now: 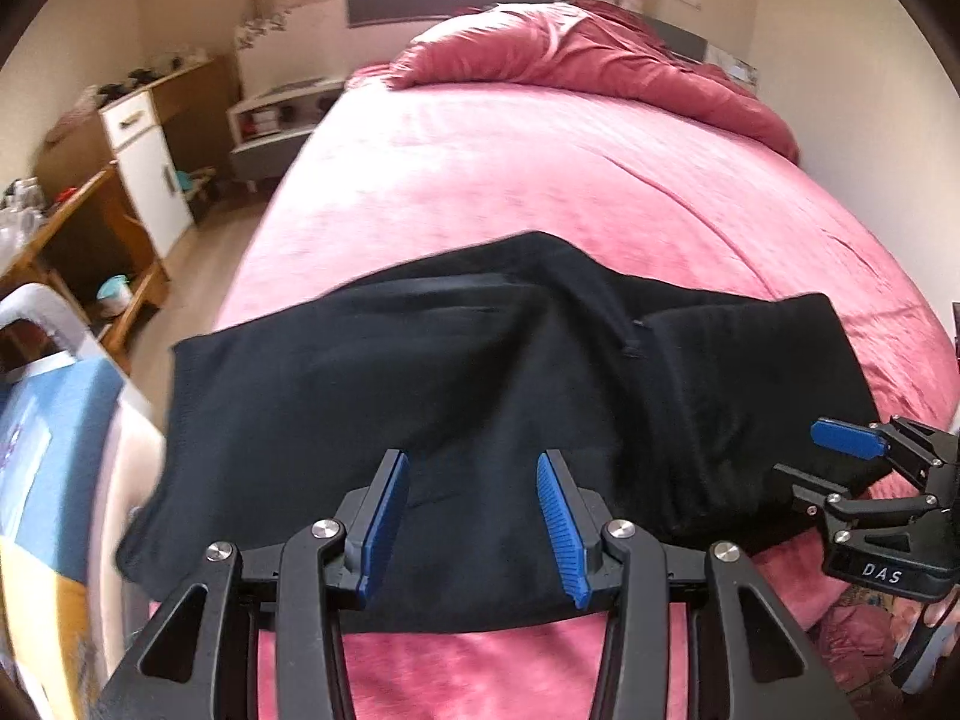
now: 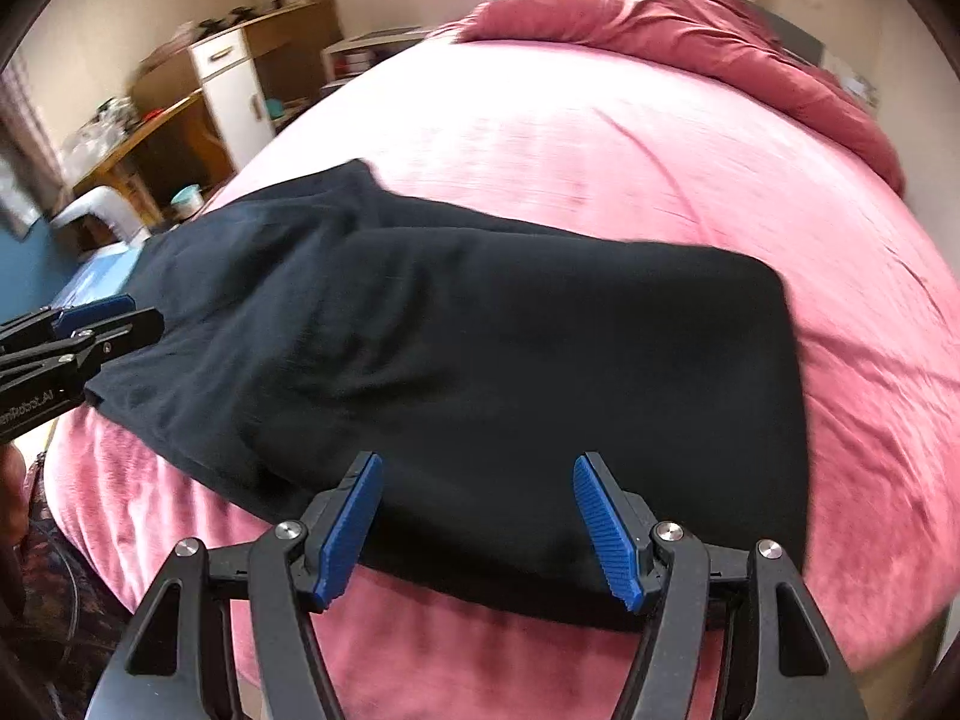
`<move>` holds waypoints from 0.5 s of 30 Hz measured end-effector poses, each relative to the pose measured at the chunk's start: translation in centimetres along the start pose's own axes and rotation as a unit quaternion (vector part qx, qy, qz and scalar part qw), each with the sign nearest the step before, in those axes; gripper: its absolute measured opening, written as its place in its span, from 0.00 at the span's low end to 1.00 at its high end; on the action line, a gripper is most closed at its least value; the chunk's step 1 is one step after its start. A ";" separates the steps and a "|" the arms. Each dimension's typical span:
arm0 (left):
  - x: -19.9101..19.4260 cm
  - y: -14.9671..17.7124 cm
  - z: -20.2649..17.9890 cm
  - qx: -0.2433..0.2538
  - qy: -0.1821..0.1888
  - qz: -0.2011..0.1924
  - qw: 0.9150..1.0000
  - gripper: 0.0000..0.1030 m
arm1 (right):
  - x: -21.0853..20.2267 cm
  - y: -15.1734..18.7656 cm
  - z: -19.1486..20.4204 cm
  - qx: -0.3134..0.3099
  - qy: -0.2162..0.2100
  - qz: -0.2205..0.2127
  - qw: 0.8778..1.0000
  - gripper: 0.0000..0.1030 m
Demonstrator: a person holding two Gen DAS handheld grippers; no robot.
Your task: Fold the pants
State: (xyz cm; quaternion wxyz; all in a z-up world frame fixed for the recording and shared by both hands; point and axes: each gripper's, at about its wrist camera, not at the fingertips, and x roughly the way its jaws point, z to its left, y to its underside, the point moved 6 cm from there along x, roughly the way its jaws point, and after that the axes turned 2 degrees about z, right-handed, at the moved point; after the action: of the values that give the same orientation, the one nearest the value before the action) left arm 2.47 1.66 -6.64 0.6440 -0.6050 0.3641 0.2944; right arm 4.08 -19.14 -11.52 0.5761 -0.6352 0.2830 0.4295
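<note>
Black pants (image 1: 456, 408) lie folded in a wide stack across the near end of a pink bed (image 1: 540, 168); they also show in the right wrist view (image 2: 510, 360). My left gripper (image 1: 474, 468) is open and empty, held just above the near edge of the pants. My right gripper (image 2: 477, 468) is open and empty over the right part of the pants. The right gripper shows at the right edge of the left wrist view (image 1: 828, 462), open. The left gripper shows at the left edge of the right wrist view (image 2: 129, 315), beside the pants' left end.
A rumpled red duvet (image 1: 588, 54) lies at the head of the bed. A wooden and white cabinet (image 1: 144, 156), a low bedside shelf (image 1: 282, 120) and a wooden desk (image 1: 78, 228) stand on the floor to the left. A blue and white object (image 1: 54, 456) sits at the near left.
</note>
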 end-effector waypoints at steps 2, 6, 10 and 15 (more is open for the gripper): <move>-0.3 0.0 0.7 -0.008 -0.008 -0.004 1.000 0.44 | 0.8 -0.5 1.4 -0.010 -0.012 0.003 1.000 0.65; -0.6 0.0 1.8 -0.015 -0.020 -0.010 1.000 0.44 | 2.4 -1.3 3.6 -0.027 -0.018 0.012 0.999 0.65; -0.8 0.1 2.4 -0.021 -0.024 -0.010 0.999 0.44 | 3.7 -1.9 4.1 -0.013 -0.027 0.021 0.999 0.65; -0.4 0.2 2.9 -0.028 -0.028 -0.009 0.999 0.44 | 4.2 -1.8 3.6 0.007 -0.031 0.025 0.999 0.66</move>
State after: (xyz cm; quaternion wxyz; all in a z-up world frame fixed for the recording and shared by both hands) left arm 2.42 4.53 -6.43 0.6393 -0.6174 0.3323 0.3157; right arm 6.82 -14.74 -14.20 0.5784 -0.6102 0.2840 0.4608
